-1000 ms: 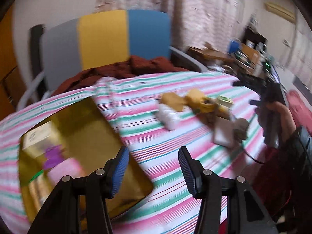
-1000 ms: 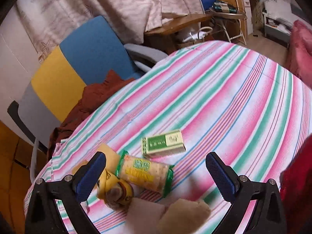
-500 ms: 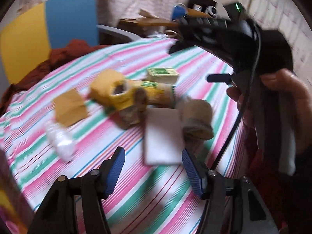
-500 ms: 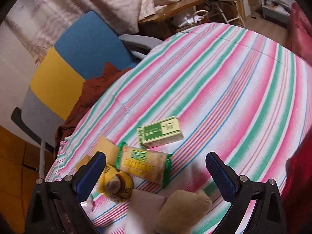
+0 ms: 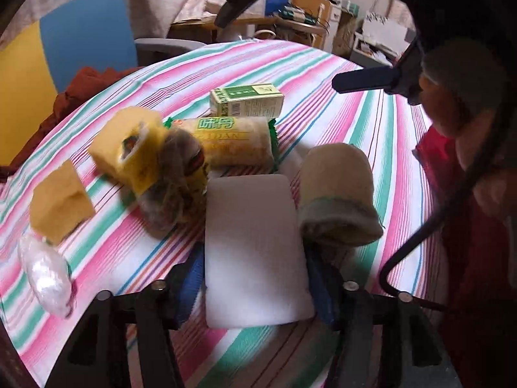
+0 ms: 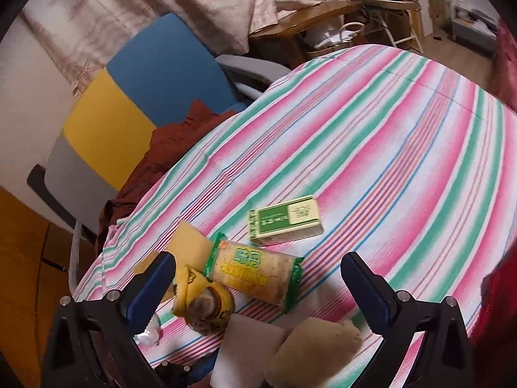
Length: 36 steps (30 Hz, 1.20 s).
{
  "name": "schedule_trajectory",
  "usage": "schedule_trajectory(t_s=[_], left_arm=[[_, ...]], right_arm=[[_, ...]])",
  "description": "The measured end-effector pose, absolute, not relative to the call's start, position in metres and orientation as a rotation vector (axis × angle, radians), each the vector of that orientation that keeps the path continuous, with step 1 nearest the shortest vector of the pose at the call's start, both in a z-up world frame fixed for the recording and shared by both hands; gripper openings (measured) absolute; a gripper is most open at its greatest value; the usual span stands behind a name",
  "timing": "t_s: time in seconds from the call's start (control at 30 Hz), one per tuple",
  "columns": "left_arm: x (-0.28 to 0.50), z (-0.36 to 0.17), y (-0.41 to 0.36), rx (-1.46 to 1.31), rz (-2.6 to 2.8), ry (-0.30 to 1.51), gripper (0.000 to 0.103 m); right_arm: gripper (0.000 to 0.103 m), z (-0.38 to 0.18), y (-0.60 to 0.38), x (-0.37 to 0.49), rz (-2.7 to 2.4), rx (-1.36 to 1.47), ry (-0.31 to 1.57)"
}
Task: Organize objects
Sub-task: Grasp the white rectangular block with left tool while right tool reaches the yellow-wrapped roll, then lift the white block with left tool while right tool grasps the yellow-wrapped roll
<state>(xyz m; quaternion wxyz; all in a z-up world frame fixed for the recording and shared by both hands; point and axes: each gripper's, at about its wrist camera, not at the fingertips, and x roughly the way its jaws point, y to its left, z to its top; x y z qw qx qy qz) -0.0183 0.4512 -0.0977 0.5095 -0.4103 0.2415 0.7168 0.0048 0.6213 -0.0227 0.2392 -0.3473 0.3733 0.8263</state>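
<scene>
A sponge (image 5: 255,249) lies between the left gripper's (image 5: 255,278) fingers, a cloth roll (image 5: 336,194) right of it, a biscuit packet (image 5: 232,142) and box (image 5: 247,100) behind.

The tablecloth (image 5: 323,74) is woven striped cloth, matt. The white block (image 5: 255,252) looks like smooth matt foam, perhaps a sponge. The beige roll (image 5: 336,190) is fuzzy cloth. The cracker packet (image 6: 255,274) is glossy plastic film; the green box (image 6: 284,220) is printed cardboard. The gripper pads (image 6: 152,287) are ribbed blue rubber.
</scene>
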Motion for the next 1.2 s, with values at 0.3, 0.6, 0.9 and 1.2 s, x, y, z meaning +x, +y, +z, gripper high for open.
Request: schedule_trajectory(t_s=[0.3, 0.6, 0.9, 1.2], left_arm=[[-0.012, -0.096, 0.377, -1.016, 1.878, 0.504, 0.058], [-0.001, -0.096, 0.326, -1.005, 1.926, 0.438, 0.059], [-0.007, -0.101, 0.328, -0.985, 1.93, 0.395, 0.06], [0.003, -0.099, 0.325, -0.968, 1.936, 0.393, 0.058]], right_arm=[[0.103, -0.027, 0.586, -0.03, 2.447, -1.143, 0.915], [0.101, -0.047, 0.543, -0.065, 2.501, -1.368, 0.648], [0.044, -0.068, 0.529, -0.076, 2.454, -1.514, 0.407], [0.039, -0.036, 0.523, -0.058, 2.67, -1.384, 0.507]])
